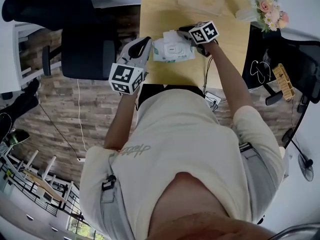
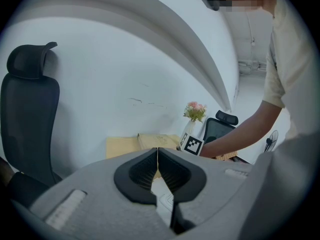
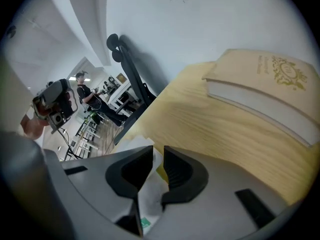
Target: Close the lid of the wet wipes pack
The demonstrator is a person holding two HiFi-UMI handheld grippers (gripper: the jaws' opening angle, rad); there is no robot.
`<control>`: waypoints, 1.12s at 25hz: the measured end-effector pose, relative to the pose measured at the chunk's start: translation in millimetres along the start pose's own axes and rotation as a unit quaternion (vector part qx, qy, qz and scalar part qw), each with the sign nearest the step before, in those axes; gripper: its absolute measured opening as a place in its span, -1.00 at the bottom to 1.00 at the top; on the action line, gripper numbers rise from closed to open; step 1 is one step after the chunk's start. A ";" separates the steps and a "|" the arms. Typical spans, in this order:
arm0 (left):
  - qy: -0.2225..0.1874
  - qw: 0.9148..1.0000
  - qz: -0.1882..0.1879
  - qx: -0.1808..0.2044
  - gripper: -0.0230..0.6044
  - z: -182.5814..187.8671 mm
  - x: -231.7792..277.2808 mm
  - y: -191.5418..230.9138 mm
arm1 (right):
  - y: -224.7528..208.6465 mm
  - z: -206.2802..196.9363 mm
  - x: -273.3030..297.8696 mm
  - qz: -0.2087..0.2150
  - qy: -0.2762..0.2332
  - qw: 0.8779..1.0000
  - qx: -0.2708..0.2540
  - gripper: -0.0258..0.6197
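The left gripper [image 2: 158, 152] is clenched: its own view shows the two dark pads pressed together at the tips with nothing between them. In the head view this gripper [image 1: 145, 41] sits just beside the left end of the pack [image 1: 172, 50], and no contact shows there. Below the closed pads only a sliver of the pack [image 2: 165, 198] is visible; the gripper's grey body covers the rest.

The right gripper [image 3: 157, 155] has its jaws a narrow gap apart. White pack [image 3: 146, 196] material shows through and under the gap, with a strip of table [image 3: 225, 129] beyond. The pads may be touching the pack's end, but the view is too tight to tell. From above, this gripper [image 1: 184, 33] is at the pack's right far corner.

The pack lies flat on the table [image 1: 160, 9], near its front edge, between the two grippers. A book [image 3: 270, 91] lies farther back, cut off at the frame's right edge. The person's torso hides the table's near edge.
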State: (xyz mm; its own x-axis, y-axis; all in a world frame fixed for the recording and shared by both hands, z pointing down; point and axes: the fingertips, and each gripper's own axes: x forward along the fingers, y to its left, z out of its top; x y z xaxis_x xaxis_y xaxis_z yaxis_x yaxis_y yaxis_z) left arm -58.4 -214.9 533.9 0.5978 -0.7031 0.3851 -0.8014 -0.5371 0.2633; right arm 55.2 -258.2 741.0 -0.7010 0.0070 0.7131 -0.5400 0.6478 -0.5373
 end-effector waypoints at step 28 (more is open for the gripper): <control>-0.021 0.999 -0.005 0.026 -0.87 9.9 -25.4 -18.7 | 47.2 8.5 -39.2 -0.036 -0.064 0.993 -0.091 -0.81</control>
State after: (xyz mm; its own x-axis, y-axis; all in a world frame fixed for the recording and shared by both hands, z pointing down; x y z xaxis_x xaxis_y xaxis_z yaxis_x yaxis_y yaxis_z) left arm -58.4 -191.7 510.4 0.6063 -0.7166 0.3448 -0.7943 -0.5666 0.2192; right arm 53.2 -234.4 683.8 -0.7228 -0.1338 0.6780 -0.5067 0.7697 -0.3883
